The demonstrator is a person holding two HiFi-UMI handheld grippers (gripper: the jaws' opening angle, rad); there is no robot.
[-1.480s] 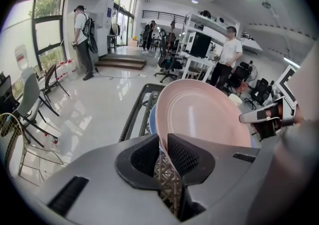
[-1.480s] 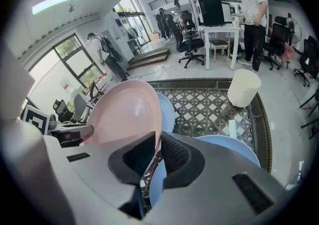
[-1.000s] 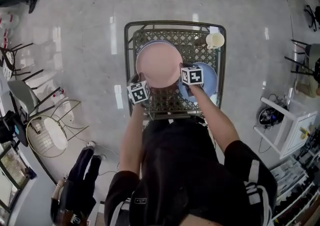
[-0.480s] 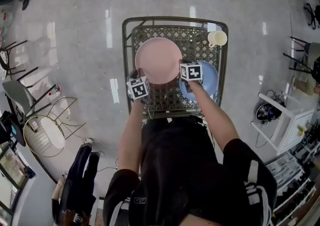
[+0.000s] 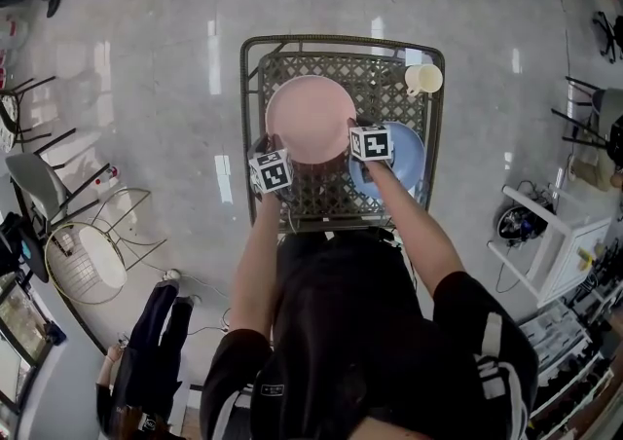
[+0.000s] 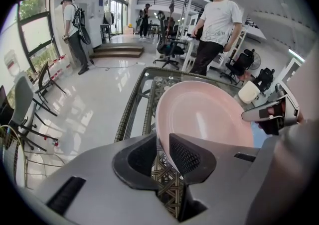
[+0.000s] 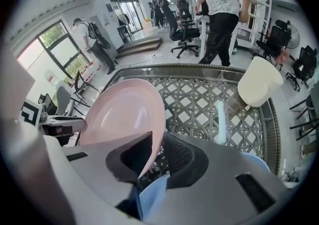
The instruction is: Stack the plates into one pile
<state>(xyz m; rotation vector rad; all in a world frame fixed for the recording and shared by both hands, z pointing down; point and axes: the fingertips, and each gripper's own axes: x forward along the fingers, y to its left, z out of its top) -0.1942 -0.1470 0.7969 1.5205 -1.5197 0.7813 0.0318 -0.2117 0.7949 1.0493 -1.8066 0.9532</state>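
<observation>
Left tongs (image 6: 163,142) newly looser round pink plate (image 6: 204,114)

The left forearm (image 5: 255,263) and right forearm (image 5: 414,224) are reaching forward side by side, each tool pointing steeply downward. The left tool (image 6: 162,145) is easing off: its jaws have just been opening, and the pink plate (image 6: 204,114) rim is standing loosely between them. The right tool (image 7: 155,145) is pinching the opposite rim.

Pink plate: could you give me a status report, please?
Left tongs just opening around pink plate rim; right tongs clamped on it. Blue plate alongside, unstacked. Cup clear.
</observation>
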